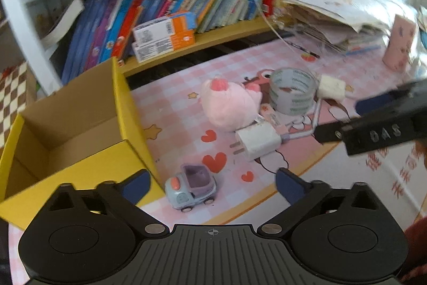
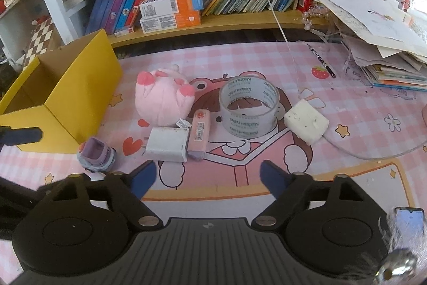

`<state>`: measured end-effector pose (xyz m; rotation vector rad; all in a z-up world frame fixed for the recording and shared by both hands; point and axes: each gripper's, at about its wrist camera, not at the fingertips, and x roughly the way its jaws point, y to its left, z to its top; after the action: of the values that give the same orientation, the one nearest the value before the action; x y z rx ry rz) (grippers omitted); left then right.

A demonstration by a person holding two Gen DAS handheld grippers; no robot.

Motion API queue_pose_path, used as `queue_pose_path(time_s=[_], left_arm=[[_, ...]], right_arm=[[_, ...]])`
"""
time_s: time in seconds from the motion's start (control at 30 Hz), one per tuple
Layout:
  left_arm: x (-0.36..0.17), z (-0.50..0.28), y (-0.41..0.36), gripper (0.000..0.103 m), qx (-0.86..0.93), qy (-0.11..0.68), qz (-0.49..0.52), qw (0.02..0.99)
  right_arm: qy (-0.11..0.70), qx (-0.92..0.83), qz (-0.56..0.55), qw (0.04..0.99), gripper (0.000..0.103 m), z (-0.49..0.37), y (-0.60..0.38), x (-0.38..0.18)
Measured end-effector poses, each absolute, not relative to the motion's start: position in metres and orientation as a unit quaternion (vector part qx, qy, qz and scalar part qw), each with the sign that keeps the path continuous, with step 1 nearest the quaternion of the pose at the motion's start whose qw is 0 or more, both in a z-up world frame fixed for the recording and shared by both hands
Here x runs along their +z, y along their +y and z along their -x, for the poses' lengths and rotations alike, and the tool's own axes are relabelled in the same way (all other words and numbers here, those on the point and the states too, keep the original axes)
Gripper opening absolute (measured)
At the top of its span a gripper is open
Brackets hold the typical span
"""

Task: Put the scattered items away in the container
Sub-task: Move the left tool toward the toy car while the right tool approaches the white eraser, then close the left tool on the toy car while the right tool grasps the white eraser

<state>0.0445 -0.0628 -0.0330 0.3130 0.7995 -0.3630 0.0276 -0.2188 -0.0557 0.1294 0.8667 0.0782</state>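
Both grippers, left (image 1: 212,182) and right (image 2: 208,176), gaped wide, holding nothing. The yellow box (image 1: 128,108) showed only bare cardboard inside. The plush (image 2: 162,98), tape roll (image 2: 249,110), charger (image 2: 166,144) and toy car (image 1: 190,187) lay out on the mat (image 2: 360,108).

Yellow box (image 2: 80,87) open-topped, unobstructed; toy car (image 2: 96,154) just beside its corner.

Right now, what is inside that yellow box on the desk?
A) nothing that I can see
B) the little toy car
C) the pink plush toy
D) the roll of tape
A: the yellow box shows only bare cardboard inside, while the plush toy, tape roll and toy car all lie outside on the mat.
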Motion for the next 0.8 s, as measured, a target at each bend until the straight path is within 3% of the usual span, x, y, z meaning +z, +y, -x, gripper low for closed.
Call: queue_pose_path(time_s=[0.1,0.17,0.27,0.67,0.73,0.8], left_arm=[[-0.041,-0.047,-0.067,0.073,-0.185,0.395,-0.163,0.885],[-0.047,-0.049,-0.069,0.067,-0.188,0.402,-0.166,0.881],[-0.055,-0.051,-0.071,0.067,-0.187,0.405,-0.18,0.877],[-0.069,-0.06,-0.075,0.067,-0.172,0.396,-0.221,0.875],[-0.071,-0.062,-0.076,0.063,-0.171,0.395,-0.227,0.874],[-0.074,-0.064,-0.076,0.049,-0.168,0.397,-0.231,0.872]], right_arm=[[0.422,0.043,-0.065,0.903,0.066,-0.03,-0.218,-0.059],[0.425,0.048,-0.066,0.901,0.059,-0.032,-0.217,-0.061],[0.432,0.05,-0.066,0.898,0.053,-0.035,-0.215,-0.065],[0.456,0.081,-0.078,0.883,0.051,-0.045,-0.207,-0.074],[0.457,0.083,-0.076,0.882,0.045,-0.046,-0.206,-0.075],[0.458,0.084,-0.074,0.882,0.042,-0.047,-0.205,-0.076]])
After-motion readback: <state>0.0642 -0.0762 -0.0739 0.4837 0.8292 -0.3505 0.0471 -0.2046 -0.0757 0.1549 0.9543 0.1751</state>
